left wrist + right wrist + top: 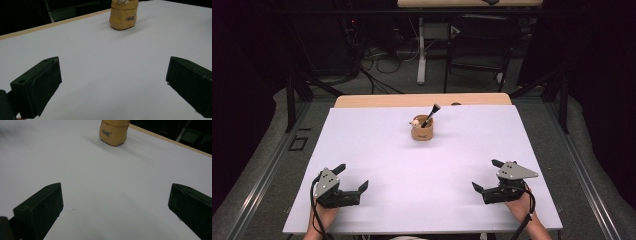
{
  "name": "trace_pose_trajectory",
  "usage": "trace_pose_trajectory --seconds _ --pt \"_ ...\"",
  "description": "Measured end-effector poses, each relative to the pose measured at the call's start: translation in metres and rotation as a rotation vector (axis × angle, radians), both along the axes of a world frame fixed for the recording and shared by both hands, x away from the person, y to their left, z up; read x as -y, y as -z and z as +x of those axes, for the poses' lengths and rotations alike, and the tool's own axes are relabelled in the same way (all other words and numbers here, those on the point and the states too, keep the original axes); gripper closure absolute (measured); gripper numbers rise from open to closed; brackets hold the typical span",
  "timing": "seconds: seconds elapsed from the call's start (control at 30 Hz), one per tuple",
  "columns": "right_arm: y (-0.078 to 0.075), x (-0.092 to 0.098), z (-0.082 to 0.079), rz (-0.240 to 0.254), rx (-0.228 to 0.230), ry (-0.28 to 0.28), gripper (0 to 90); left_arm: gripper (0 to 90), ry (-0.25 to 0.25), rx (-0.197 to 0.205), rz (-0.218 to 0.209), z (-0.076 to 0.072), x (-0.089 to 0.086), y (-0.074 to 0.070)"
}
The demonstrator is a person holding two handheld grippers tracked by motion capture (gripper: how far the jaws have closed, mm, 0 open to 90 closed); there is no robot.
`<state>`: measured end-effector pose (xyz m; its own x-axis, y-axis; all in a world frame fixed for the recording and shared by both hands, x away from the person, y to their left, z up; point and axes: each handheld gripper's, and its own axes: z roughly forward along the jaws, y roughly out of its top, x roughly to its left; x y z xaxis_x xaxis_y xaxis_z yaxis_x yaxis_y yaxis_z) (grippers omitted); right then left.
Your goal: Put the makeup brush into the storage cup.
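Observation:
A small tan cup (422, 131) stands upright near the far middle of the white table (377, 150). A black brush (431, 114) leans out of it to the right, beside a small pale item at its rim. The left gripper view shows the tan cup (123, 15) far ahead, and the right gripper view has the tan cup (114, 132) at its top. My left gripper (352, 177) rests open at the near left with nothing between its jaws. My right gripper (487, 175) rests open at the near right, likewise holding nothing.
A strip of bare wood (362, 100) runs along the table's far edge. Behind it on the floor are cables (382, 55), a white table leg (421, 52) and a dark chair frame (477, 47). Black stands flank the table at both sides.

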<state>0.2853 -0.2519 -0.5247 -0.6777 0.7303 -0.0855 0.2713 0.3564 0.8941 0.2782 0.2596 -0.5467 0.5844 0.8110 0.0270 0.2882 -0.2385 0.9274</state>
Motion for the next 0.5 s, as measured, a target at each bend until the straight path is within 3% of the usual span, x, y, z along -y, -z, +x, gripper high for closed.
trace_pose_trajectory --seconds 0.5 --pt "0.0056 0.0007 0.0035 -0.008 -0.023 -0.008 0.0 0.1 0.005 -0.006 0.007 0.0025 0.0 0.0024"
